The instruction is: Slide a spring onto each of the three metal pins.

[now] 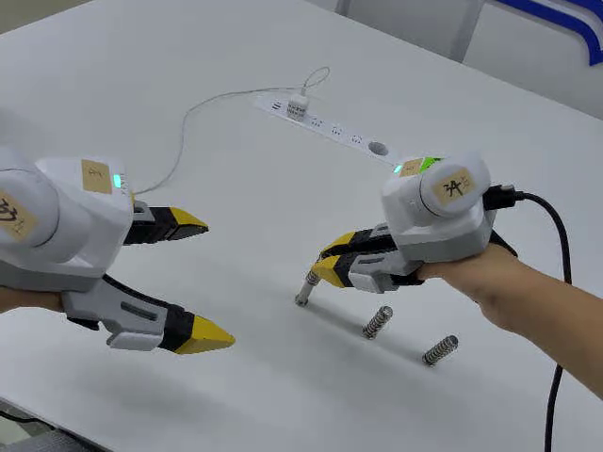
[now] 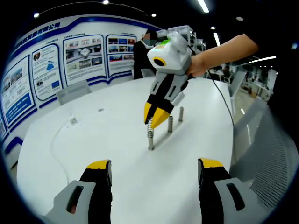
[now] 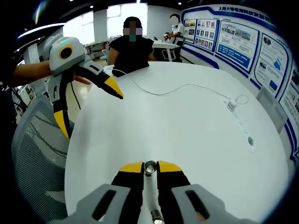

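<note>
Squarely between right gripper's [image 1: 328, 266] jaws: metal pin [image 1: 304, 292].

I count three springs [image 1: 377, 322], one metal pin [image 1: 303, 294] showing plainly, two grippers, the left gripper [image 1: 214, 280] and the right gripper [image 1: 325, 266], one power strip [image 1: 325, 124] and one plug [image 1: 298, 104].

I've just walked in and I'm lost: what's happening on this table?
A person works two handheld grippers. The right gripper is shut on the top of a metal pin, coils of a spring showing below its tips, the pin's foot on the white table. Two more springs sit nearby. The left gripper hangs open, empty.
</note>
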Demonstrator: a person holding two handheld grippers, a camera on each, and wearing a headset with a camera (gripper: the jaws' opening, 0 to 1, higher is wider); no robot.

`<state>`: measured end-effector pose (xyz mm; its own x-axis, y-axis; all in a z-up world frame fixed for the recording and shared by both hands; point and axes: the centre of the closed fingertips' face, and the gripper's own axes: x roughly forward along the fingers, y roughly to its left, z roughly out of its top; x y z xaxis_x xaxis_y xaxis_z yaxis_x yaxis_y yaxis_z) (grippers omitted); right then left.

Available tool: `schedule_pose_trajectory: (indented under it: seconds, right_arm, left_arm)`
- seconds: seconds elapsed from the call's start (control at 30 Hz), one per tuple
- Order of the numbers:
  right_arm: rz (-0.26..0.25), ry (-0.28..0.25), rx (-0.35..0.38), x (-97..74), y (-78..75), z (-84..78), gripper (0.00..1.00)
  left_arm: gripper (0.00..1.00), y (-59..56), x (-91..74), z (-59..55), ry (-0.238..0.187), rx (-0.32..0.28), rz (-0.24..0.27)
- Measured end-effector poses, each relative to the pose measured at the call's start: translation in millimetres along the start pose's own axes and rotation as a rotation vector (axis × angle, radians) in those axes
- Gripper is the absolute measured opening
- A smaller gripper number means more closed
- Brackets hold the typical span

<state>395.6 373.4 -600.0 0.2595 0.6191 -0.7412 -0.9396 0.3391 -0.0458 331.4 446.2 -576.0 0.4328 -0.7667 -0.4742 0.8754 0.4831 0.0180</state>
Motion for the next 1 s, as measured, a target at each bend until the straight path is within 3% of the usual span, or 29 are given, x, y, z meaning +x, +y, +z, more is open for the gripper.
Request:
schedule_pose_trajectory:
  seconds: [1.0]
  right_arm:
    - [0.018, 0.070, 0.008, 27.1, 1.3, -20.7, 0.11]
  left_arm:
    - [0.77, -3.2, 2.3, -10.6, 0.013, -0.029, -0.011]
